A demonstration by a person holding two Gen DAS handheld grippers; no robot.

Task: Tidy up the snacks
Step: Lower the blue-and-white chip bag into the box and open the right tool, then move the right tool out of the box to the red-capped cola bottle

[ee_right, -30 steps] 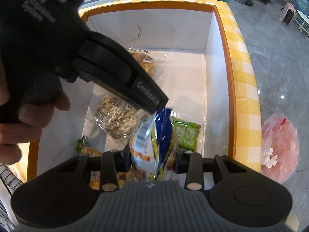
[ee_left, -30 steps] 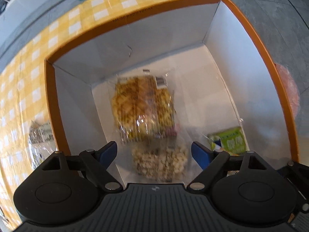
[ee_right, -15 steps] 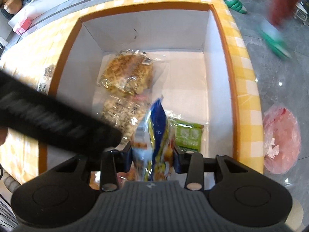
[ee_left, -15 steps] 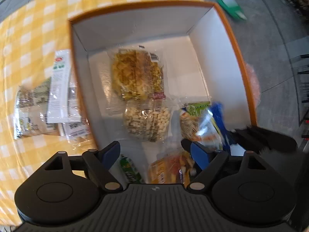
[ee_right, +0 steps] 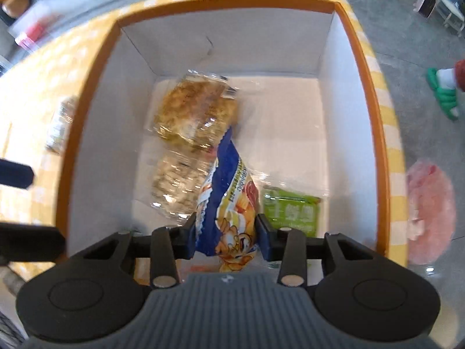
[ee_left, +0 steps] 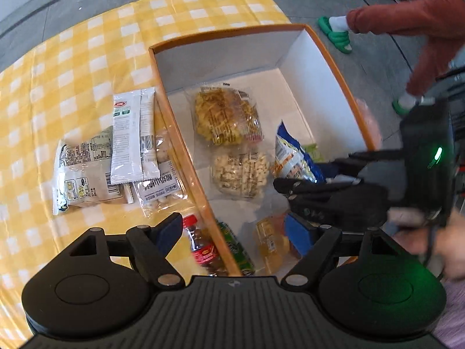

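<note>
Snacks are split between an orange-rimmed white cardboard box (ee_left: 316,87) and the bench (ee_left: 72,67) with its yellow-and-white checked cloth. Right claw (ee_right: 226,232) is clenched on a blue crinkly snack bag (ee_right: 229,203) with an orange cartoon print, holding it upright over the inside of the box, pads pressed on both sides of it. Under it on the box floor sit a clear-wrapped golden noodle cake (ee_right: 194,110), a clear pack of pale puffed bits (ee_right: 177,183) just below that, and a green foil packet (ee_right: 290,209) over by the right wall.

Left claw (ee_left: 232,232) has nothing in it, fingers well apart, though the jaws have just been closing in a bit. It hangs over the box's left wall, pointing mostly down. Between its fingers you can see a red-capped bottle of dark drink (ee_left: 202,247) lying on the cloth just outside the wall, plus a green packet and a yellowish pack inside the box.

Still out on the cloth, just left of the box: a white sachet (ee_left: 128,139) lying on top of a grey printed bag (ee_left: 81,174), and a clear packet with a printed label (ee_left: 161,189)
</note>
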